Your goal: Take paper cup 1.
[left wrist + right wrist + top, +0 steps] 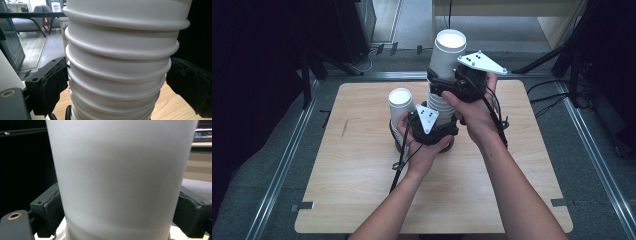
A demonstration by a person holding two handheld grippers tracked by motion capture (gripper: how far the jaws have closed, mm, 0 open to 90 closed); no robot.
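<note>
High view: stack of white paper cups (441, 102) mid-tabletop (362, 200), gripped low by left gripper (432, 127); top cup (448, 57) pinched in right gripper (462, 82), jaws narrowed on its wall. Single cup (401, 102) just beside, left. Bare wood all around, edges well apart.

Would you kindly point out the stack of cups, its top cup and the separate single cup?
stack of cups (117, 82), left gripper view, ringed rims.
top cup (450, 40), high view, open mouth.
single cup (400, 97), high view, open mouth.
</note>
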